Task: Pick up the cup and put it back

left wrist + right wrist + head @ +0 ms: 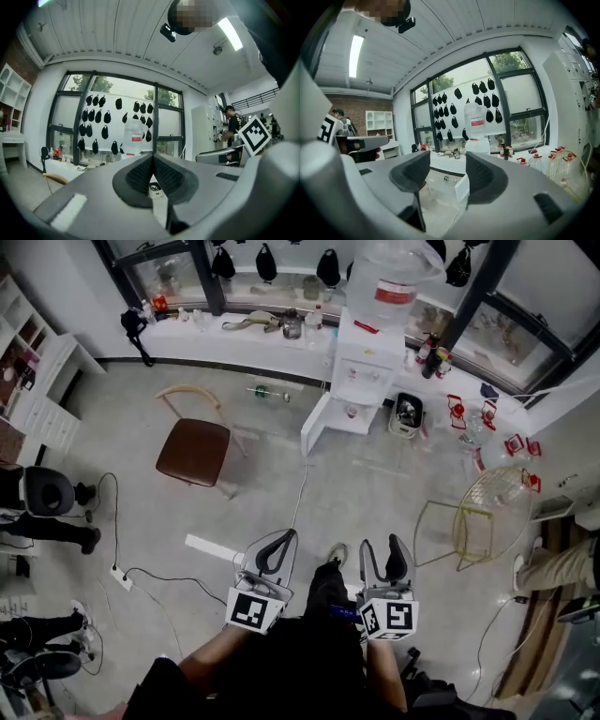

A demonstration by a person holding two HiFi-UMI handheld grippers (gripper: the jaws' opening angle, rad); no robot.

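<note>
1. Left gripper (280, 540): jaws pressed together, empty. Right gripper (383, 551): jaws spread, empty.
2. Cup: can't pick it out. Probably by the far water dispenser (364, 362), well ahead, right gripper better lined up.

We see a brown-seated chair with a pale wooden frame (192, 451) on the grey floor (394, 486), a white water dispenser (366, 371) whose clear bottle bears a red label, and a yellow wire chair (487, 514). The left hand-held gripper (281, 540) and the right hand-held gripper (382, 546) are grey with black pads and black-and-white marker cubes.
</note>
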